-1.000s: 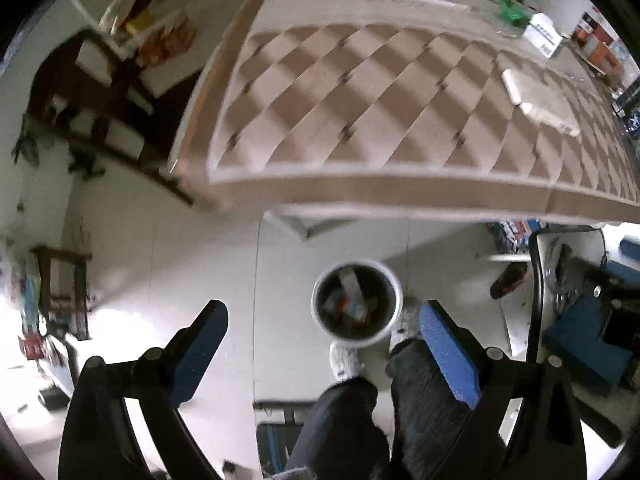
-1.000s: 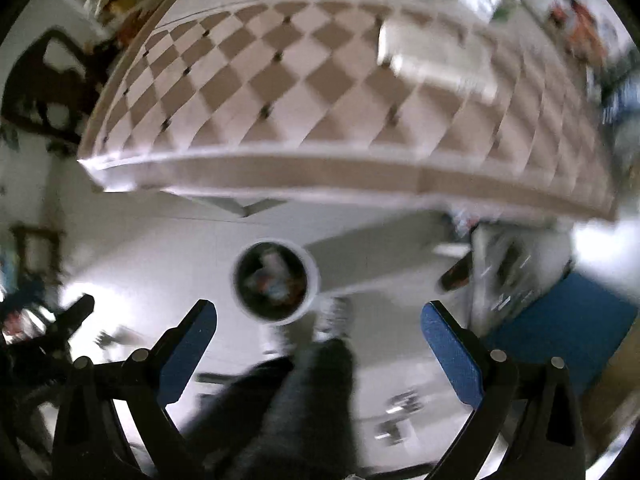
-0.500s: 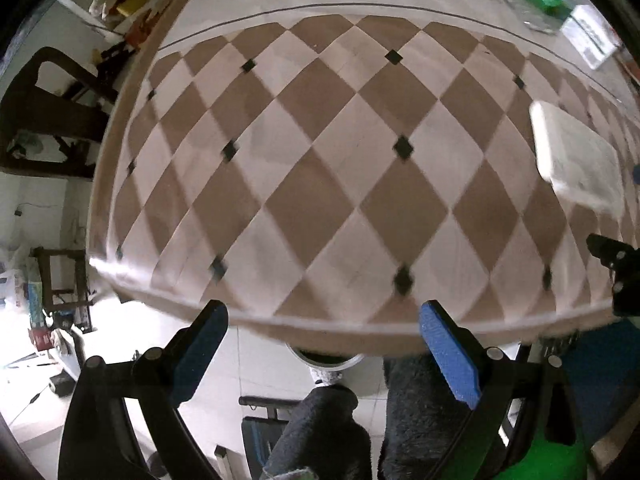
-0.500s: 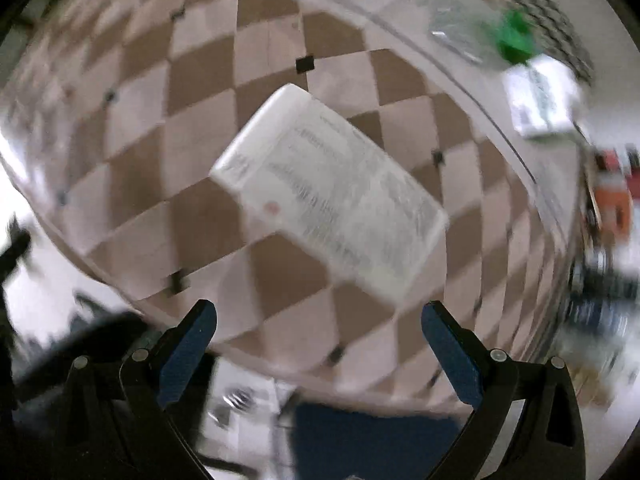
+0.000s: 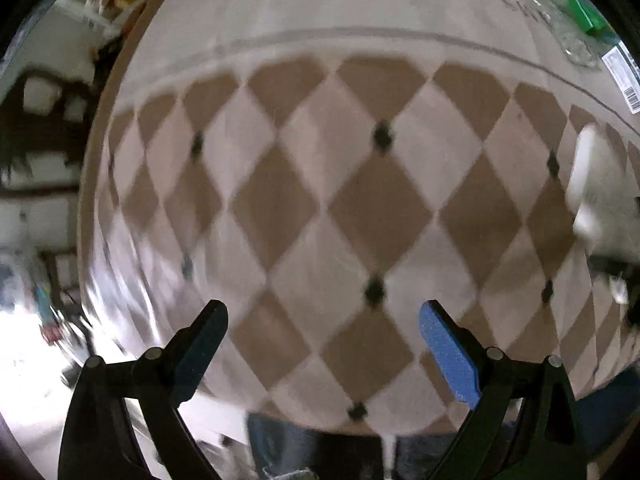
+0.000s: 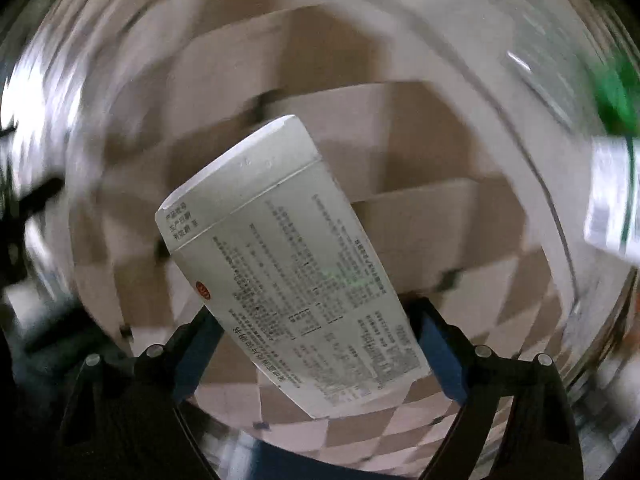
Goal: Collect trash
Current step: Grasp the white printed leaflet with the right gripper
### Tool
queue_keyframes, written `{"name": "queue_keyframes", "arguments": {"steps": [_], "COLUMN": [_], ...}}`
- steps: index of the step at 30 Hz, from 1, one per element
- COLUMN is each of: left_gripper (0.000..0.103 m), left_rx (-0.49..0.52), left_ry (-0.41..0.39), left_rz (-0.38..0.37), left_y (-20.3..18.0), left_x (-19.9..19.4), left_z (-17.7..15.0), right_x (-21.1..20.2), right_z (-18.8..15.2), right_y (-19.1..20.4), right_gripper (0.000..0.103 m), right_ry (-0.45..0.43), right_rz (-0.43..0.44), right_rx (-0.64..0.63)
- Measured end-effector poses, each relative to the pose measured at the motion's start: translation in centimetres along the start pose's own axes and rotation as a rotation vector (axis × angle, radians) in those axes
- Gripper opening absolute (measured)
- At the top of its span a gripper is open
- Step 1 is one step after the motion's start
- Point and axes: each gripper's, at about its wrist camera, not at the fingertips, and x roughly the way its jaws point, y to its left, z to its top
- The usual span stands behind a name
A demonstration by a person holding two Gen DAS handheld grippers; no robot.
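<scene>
Two tools | right tool point(image 6: 314, 336) wide open around white box point(image 6: 288, 264), middle of frame; squeeze its long sides | left tool point(image 5: 322, 344) open, empty over table point(image 5: 320, 200)

Dim indoor light, heavy motion blur, fisheye bending at edges, blown-out glare lower left, dark vignette

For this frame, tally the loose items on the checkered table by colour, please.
White: 2 — the printed white box between the right gripper fingers, and a smaller white carton with a green stripe.
Clear with a green part: 1 — a blurred clear item with a green part, possibly a bottle, at the far edge.
Total: 3
</scene>
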Motion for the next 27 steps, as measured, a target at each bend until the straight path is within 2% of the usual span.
{"name": "queue_keyframes", "arguments": {"steps": [1, 2, 3, 4, 6, 9, 11, 12, 14, 16, 18, 20, 21, 24, 27], "left_gripper": [0.098, 0.098, 0.098, 0.098, 0.098, 0.098, 0.098, 0.098, 0.098, 0.098, 0.098, 0.099, 0.100, 0.100, 0.100], "left_rx": [0.040, 0.090, 0.159, 0.227, 0.372, 0.622, 0.756, 0.849, 0.994, 1.086, 1.168, 1.225, 1.247, 1.290, 1.311], "left_ry": [-0.020, -0.045, -0.079, -0.110, -0.178, -0.267, -0.315, -0.352, -0.357, -0.325, -0.246, -0.187, -0.182, -0.122, -0.102], "left_rz": [0.014, 0.035, 0.054, 0.069, 0.112, 0.193, 0.261, 0.311, 0.353, 0.348, 0.296, 0.269, 0.262, 0.215, 0.178], "left_y": [-0.4, -1.0, -1.8, -2.6, -4.4, -7.8, -9.5, -10.5, -12.1, -12.7, -13.8, -14.6, -14.9, -15.3, -15.4], "left_x": [-0.4, -0.8, -1.4, -1.9, -2.8, -3.8, -3.9, -3.8, -3.3, -2.9, -2.2, -1.6, -1.8, -1.7, -1.8], "left_z": [1.0, 2.2, 3.5, 4.8, 7.7, 12.9, 15.1, 16.6, 18.3, 20.5, 21.2, 21.4, 21.7, 23.0, 23.5], "right_x": [-0.6, -1.0, -1.4, -2.0, -2.4, -2.5, -2.5, -2.4, -2.4, -2.3, -2.0, -2.0, -1.4, -1.4, -1.5], "right_z": [0.1, 0.0, -0.3, -0.9, -2.0, -2.9, -3.6, -4.0, -4.4, -4.7, -4.4, -4.0, -4.0, -1.8, -1.0], "right_y": [-2.7, -4.6, -6.4, -9.2, -12.6, -15.5, -17.3, -17.9, -18.9, -19.4, -20.2, -21.2, -22.8, -23.1, -22.9], "right_gripper": [0.093, 0.093, 0.093, 0.093, 0.093, 0.093, 0.093, 0.093, 0.093, 0.094, 0.094, 0.094, 0.094, 0.097, 0.099], "right_ry": [-0.039, -0.062, -0.091, -0.130, -0.164, -0.195, -0.213, -0.221, -0.232, -0.229, -0.201, -0.201, -0.200, -0.179, -0.162], "right_rz": [0.041, 0.053, 0.070, 0.102, 0.154, 0.215, 0.260, 0.278, 0.304, 0.321, 0.340, 0.365, 0.369, 0.348, 0.319], "right_rx": [0.160, 0.262, 0.360, 0.515, 0.713, 0.877, 0.975, 1.011, 1.069, 1.104, 1.121, 1.124, 1.119, 1.064, 1.037]}}
